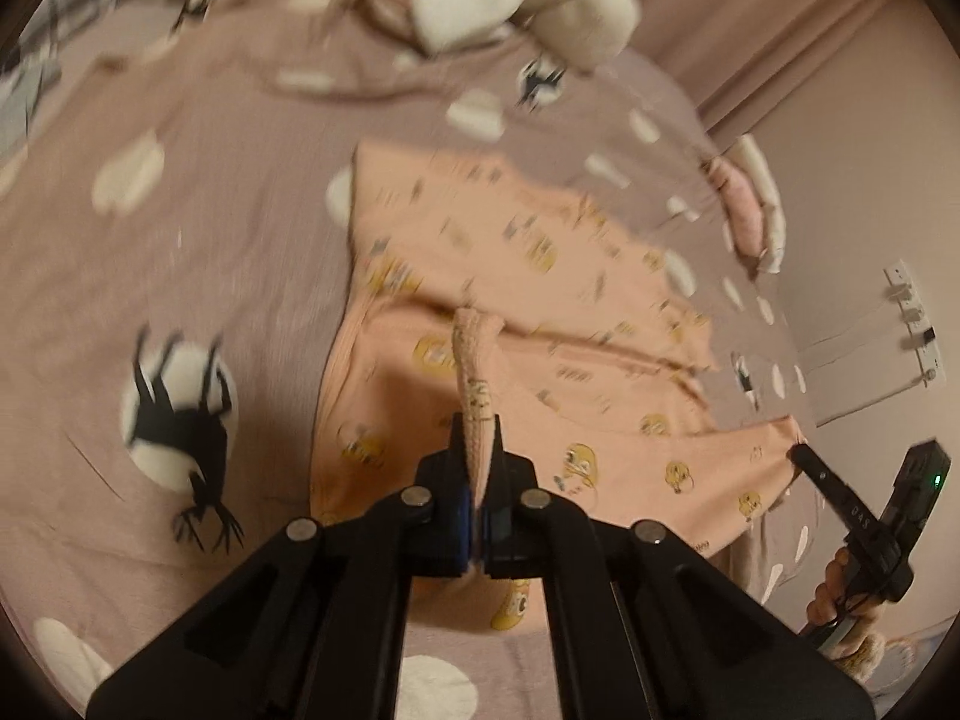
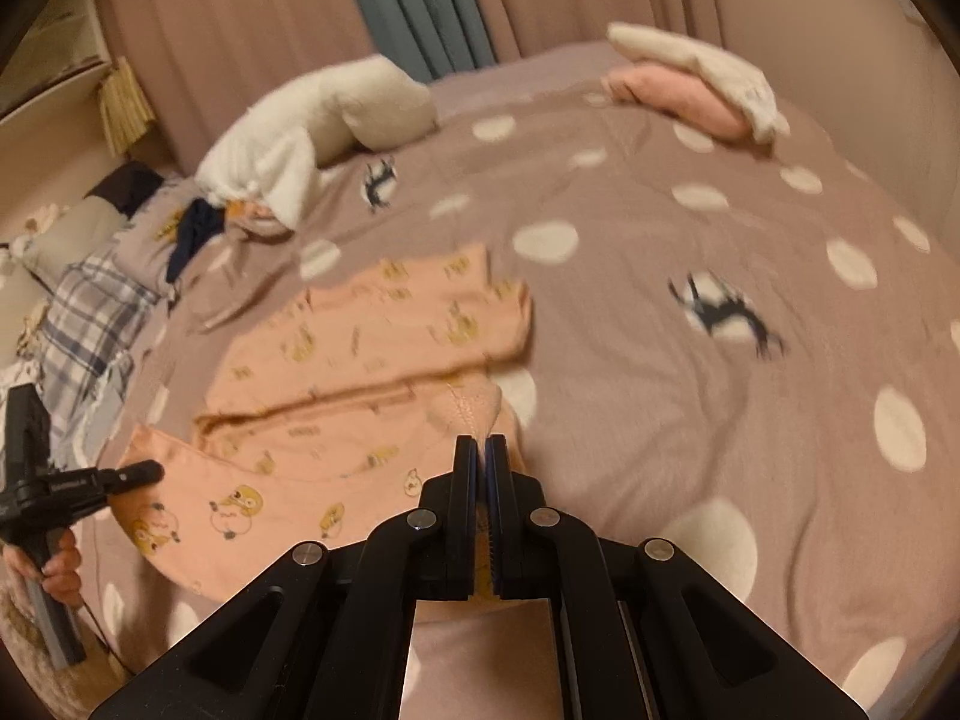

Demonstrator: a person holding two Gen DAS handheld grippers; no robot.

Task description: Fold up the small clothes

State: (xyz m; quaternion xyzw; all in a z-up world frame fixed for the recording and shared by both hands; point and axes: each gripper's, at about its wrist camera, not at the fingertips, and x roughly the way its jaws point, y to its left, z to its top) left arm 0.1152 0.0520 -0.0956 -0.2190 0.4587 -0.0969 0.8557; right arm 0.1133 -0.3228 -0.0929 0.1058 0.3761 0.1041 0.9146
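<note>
the left claw is clamped on a ribbed cuff of the peach garment, which rises straight out from its tips. the right claw pinches another edge of the same garment, the cloth bunching just ahead of its closed fingers. the rest of the garment lies half folded on the dotted bed ahead of both claws, with white and pink folded clothes far beyond.
</note>
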